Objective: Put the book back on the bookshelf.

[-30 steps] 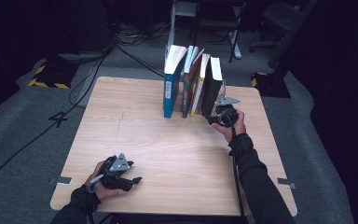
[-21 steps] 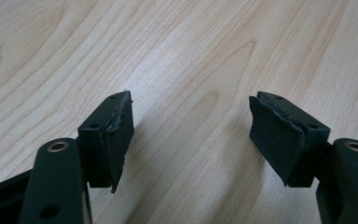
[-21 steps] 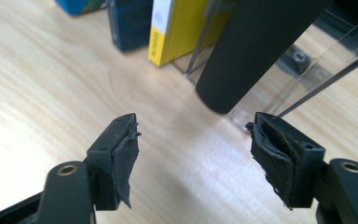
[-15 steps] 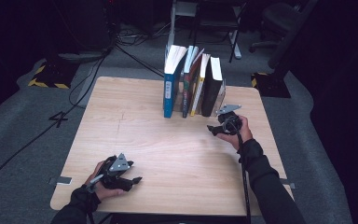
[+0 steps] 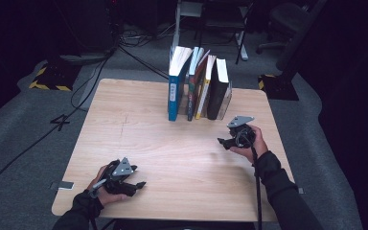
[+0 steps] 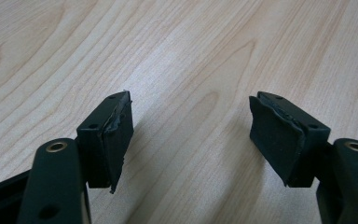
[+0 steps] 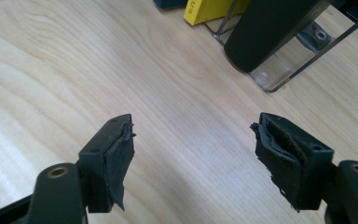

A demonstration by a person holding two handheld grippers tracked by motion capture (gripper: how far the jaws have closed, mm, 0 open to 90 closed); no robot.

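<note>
Backing away from the row of upright books [image 5: 199, 84] since a second ago, toward the near right part of the light wooden desk [image 5: 172, 148]: the right tongs [image 5: 226, 142], jaws having just been opening, now standing apart with nothing but bare wood between them; leaving the black hardback book [image 5: 219, 88] upright at the right end of the row, leaning by the clear plastic bookend [image 7: 279, 70], with the yellow-spined book [image 7: 209, 10] beside it; resting low near the front edge, the left tongs [image 5: 136, 184], likewise spread and empty; probably meaning the shelving step is finished, with the book released.
</note>
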